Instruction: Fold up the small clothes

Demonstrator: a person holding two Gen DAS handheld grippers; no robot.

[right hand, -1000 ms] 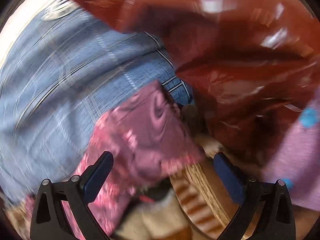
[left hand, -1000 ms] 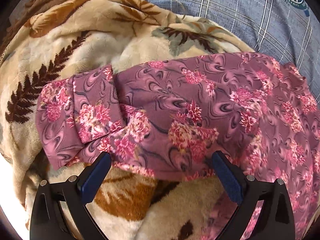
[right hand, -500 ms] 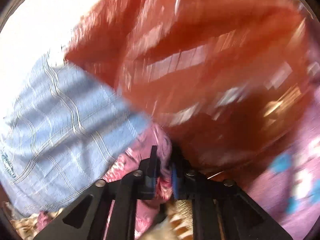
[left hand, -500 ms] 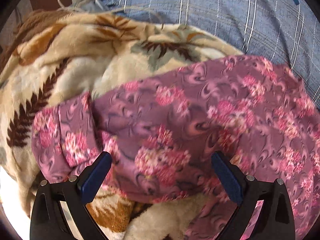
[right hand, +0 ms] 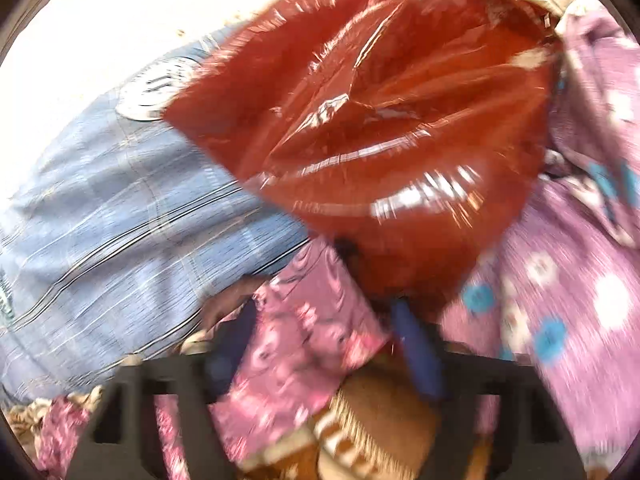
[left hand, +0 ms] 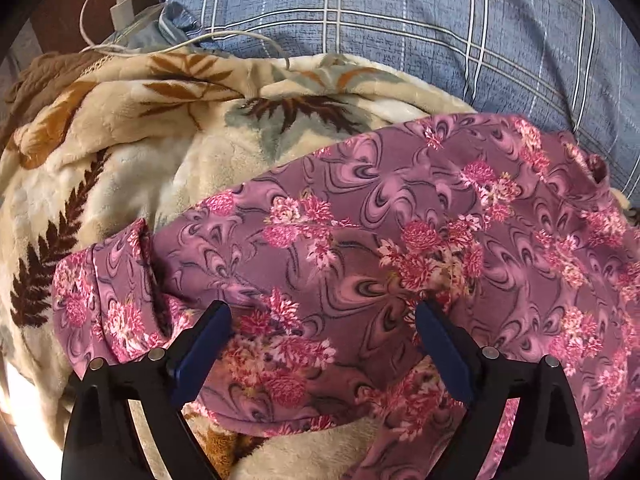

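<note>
A mauve garment with pink flowers (left hand: 380, 248) lies spread over a cream leaf-patterned blanket (left hand: 120, 148). My left gripper (left hand: 324, 340) hovers over its near edge, fingers wide apart and closing slightly, with cloth beneath and between them but the blue pads not pressing it. In the blurred right wrist view, a corner of the same garment (right hand: 308, 320) lies between the fingers of my right gripper (right hand: 324, 348). Its jaws are opening and the pads stand clear of the cloth.
A blue plaid pillow (left hand: 400, 20) lies behind the blanket, with a white charger and cable (left hand: 122, 12) at the far left. A shiny red plastic bag (right hand: 380, 120) and a purple cloth with white and blue dots (right hand: 560, 300) crowd the right side.
The left gripper slid forward over the garment and its fingers narrowed a little. The right gripper, open a second ago, shut on the garment's corner, lifted, and has now opened again.
</note>
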